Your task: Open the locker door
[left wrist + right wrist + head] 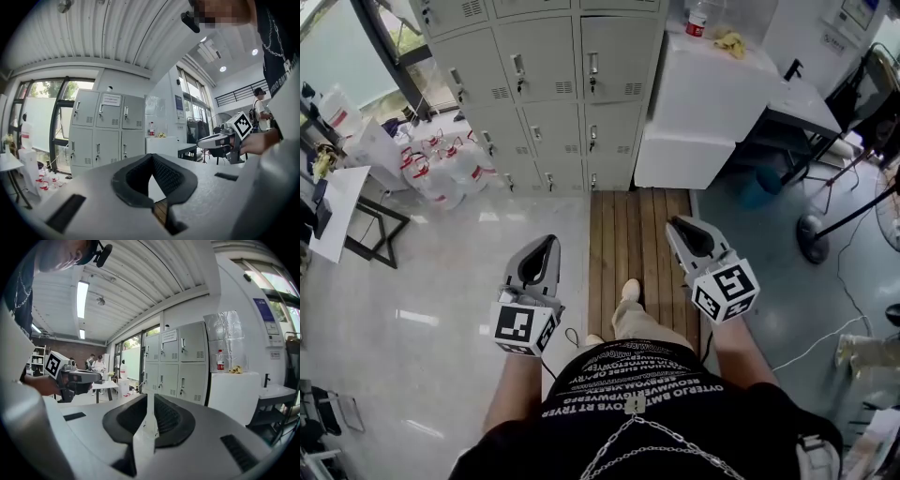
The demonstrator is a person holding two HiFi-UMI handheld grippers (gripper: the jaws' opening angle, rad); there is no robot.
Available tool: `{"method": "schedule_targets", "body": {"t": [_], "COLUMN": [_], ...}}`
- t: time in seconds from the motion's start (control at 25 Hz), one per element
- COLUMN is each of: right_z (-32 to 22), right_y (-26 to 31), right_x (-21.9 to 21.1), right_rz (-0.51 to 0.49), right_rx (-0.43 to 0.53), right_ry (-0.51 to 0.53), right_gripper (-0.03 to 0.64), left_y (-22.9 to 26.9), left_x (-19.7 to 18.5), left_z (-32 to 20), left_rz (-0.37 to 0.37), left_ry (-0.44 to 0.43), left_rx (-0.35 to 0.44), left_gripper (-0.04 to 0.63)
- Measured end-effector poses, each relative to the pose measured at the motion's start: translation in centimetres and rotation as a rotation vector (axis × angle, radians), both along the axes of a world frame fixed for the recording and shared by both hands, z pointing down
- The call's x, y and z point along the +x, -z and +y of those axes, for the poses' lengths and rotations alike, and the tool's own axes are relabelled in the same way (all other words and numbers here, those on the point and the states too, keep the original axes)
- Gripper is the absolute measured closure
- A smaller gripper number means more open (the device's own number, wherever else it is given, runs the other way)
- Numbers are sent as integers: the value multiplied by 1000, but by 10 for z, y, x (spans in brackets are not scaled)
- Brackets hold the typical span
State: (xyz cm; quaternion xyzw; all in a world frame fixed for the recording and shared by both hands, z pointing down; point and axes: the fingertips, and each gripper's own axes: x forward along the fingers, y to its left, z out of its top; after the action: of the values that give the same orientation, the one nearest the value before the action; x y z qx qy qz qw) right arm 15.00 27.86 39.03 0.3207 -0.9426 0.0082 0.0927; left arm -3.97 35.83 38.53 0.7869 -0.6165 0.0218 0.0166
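Note:
A bank of grey lockers [553, 84] stands ahead across the floor, every door closed, each with a small handle such as this one [592, 66]. The lockers also show in the left gripper view [108, 126] and the right gripper view [180, 362]. My left gripper [550, 240] is held low at my left, well short of the lockers, with its jaw tips touching [152, 157] and nothing in them. My right gripper [676, 224] is level with it at my right. Its jaws [150, 398] stand a narrow slit apart and hold nothing.
A white cabinet [712, 94] with a bottle [697, 19] and a yellow object [731, 42] on top adjoins the lockers' right side. Water jugs [441, 173] sit at their left foot. A wooden floor strip [637, 234] runs toward them. A desk [802, 103] and cables lie at the right.

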Motion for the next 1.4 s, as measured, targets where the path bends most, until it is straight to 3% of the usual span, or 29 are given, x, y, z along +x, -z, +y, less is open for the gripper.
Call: {"method": "schedule_targets", "body": {"t": [0.12,0.28,0.96,1.4], "right_z": [-21,-66,-247,-324], "right_y": [-10,-16,-37,-46], "right_x": [5,8,-33,-20], "right_rz": [3,-8,-13,-24], "right_rx": [-26,-60,-110,-126], "right_ry": [-10,-28,90,131], "right_gripper": [523,486,485,486], "left_y": [-7,-10,-22,-11], "left_x": [3,9,-7,8], "left_z": [-24,-65,-244,-321], "left_rz": [3,-9,-38,-60], "left_ry": [-13,-37,5,37], "left_rx": [-14,-36,-90,-73], "left_gripper": [598,598,598,598]}}
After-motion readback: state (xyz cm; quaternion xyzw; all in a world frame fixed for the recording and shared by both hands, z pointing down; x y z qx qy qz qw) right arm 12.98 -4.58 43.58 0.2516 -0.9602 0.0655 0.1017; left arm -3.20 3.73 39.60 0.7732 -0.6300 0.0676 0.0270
